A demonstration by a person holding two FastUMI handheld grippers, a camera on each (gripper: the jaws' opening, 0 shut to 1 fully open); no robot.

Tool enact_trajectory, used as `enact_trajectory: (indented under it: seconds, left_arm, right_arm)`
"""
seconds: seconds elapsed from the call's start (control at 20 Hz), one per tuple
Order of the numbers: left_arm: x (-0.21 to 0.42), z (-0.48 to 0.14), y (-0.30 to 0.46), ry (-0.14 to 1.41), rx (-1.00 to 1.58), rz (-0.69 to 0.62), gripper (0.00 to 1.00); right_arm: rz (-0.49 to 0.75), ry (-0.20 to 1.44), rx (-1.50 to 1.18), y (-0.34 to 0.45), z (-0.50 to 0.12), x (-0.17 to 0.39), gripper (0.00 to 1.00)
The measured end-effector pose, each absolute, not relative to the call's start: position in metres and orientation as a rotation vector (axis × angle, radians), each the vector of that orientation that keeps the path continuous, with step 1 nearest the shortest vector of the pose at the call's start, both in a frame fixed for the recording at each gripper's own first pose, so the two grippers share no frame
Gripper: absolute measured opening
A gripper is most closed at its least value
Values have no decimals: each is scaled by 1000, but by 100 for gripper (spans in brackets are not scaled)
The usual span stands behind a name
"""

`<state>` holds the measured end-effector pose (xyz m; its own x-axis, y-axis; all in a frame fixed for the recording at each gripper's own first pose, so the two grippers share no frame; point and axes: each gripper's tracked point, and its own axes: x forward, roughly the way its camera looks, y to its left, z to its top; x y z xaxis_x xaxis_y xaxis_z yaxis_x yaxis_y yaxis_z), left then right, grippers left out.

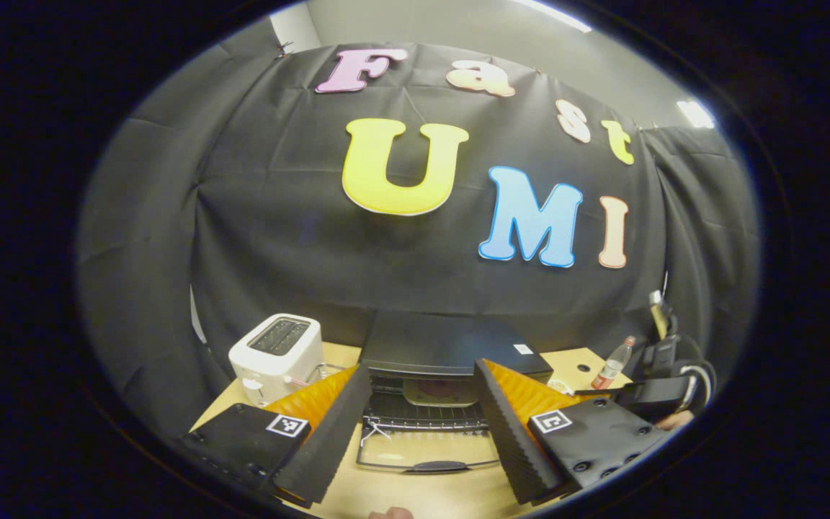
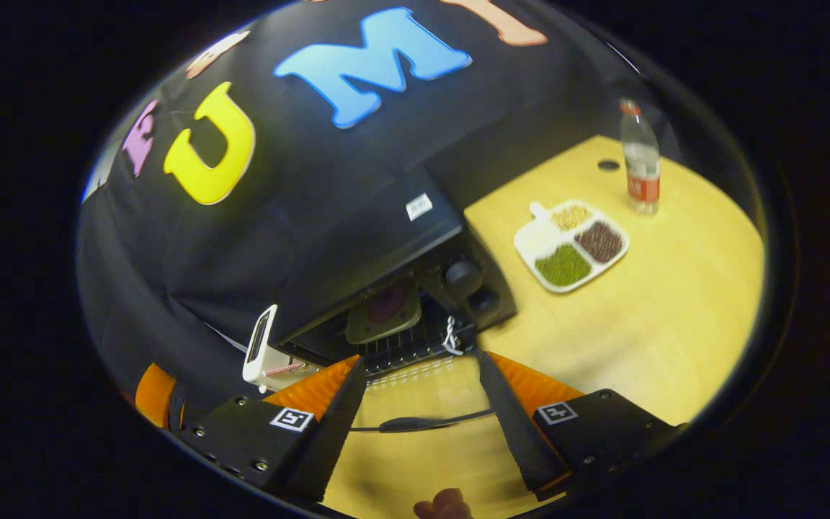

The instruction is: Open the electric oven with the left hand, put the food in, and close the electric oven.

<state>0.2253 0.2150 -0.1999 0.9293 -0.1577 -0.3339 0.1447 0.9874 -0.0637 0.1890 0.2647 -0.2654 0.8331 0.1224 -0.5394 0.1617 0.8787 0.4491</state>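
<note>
The black electric oven (image 1: 451, 344) stands at the back of the wooden table with its glass door (image 1: 426, 450) folded down flat toward me. On the wire rack inside rests a pale plate carrying dark reddish food (image 1: 438, 391). My left gripper (image 1: 422, 369) hovers open in front of the oven mouth, above the door, holding nothing. In the right gripper view the oven (image 2: 357, 245) appears tilted, with the plate of food (image 2: 384, 313) inside and the door handle (image 2: 415, 422) below. My right gripper (image 2: 421, 358) is open and holds nothing, just before the door.
A white toaster (image 1: 276, 357) stands left of the oven. Right of it on the table (image 2: 674, 310) are a white three-part tray of grains (image 2: 571, 244) and a small bottle (image 2: 640, 169). The other gripper (image 1: 663, 393) shows at the right. A fingertip (image 2: 444, 504) shows at the bottom.
</note>
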Motion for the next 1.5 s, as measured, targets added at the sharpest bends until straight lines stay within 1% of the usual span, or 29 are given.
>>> enact_trajectory:
  seconds: [0.05,0.1,0.2,0.3,0.35,0.45,0.5,0.55,0.6,0.65,0.75,0.85,0.9,0.95,1.05,1.1,1.15,1.2,1.25,1.3,1.35,1.4,1.45,1.5]
  left_arm:
    - [225,-197,210,339,-32,-151,97]
    - [227,-193,205,325,-14,-143,93]
    - [227,-182,198,294,42,-116,96]
    - [225,-166,180,248,70,-120,100]
    - [222,-159,168,227,77,-131,93]
    - [218,-144,150,186,90,-149,96]
    - [216,-142,143,179,96,-157,96]
    - [214,-143,136,184,102,-163,100]
    - [214,-149,130,200,108,-168,100]
    - [213,-160,125,232,111,-177,100]
    - [213,-180,120,297,108,-184,96]
    - [210,-214,117,396,123,-201,96]
    - [207,-234,118,465,133,-207,100]
    - [203,-254,120,532,139,-210,100]
    - [199,-291,125,642,147,-197,93]
    - [196,-307,125,691,145,-203,100]
    - [191,-326,123,756,138,-212,97]
    - [184,-344,125,828,131,-215,100]
    - [176,-361,132,891,133,-208,97]
    - [169,-378,138,951,137,-204,100]
    - [166,-397,144,1005,144,-190,97]
    - [161,-412,151,1042,154,-175,94]
    - [159,-426,155,1083,162,-169,97]
    - [153,-441,159,1120,171,-173,95]
  right_arm:
    - [-37,534,430,247,-246,185,97]
    - [-52,462,357,229,-222,181,97]
    - [-56,309,237,204,-170,172,97]
    - [-57,173,163,184,-128,161,97]
    - [-68,119,138,173,-113,153,96]
    - [-69,52,118,166,-92,144,96]
    - [-61,41,117,165,-88,141,96]
    - [-50,39,117,162,-89,137,96]
    - [-44,48,121,160,-92,138,96]
    - [-41,58,129,156,-96,138,96]
    - [-44,76,160,149,-99,139,96]
    - [-53,83,174,140,-102,139,96]
    - [-58,86,178,135,-103,139,96]
    - [-59,88,184,132,-103,140,96]
    - [-64,103,196,127,-108,139,96]
    - [-64,113,198,125,-111,140,96]
    - [-63,121,200,123,-113,140,96]
    - [-61,130,202,121,-116,141,96]
    - [-62,138,204,120,-118,141,96]
    - [-63,147,210,118,-121,142,96]
    - [-66,154,218,116,-123,143,96]
    - [-75,163,225,113,-126,145,96]
    - [-89,164,228,109,-127,145,96]
    - [-102,159,227,105,-126,146,96]
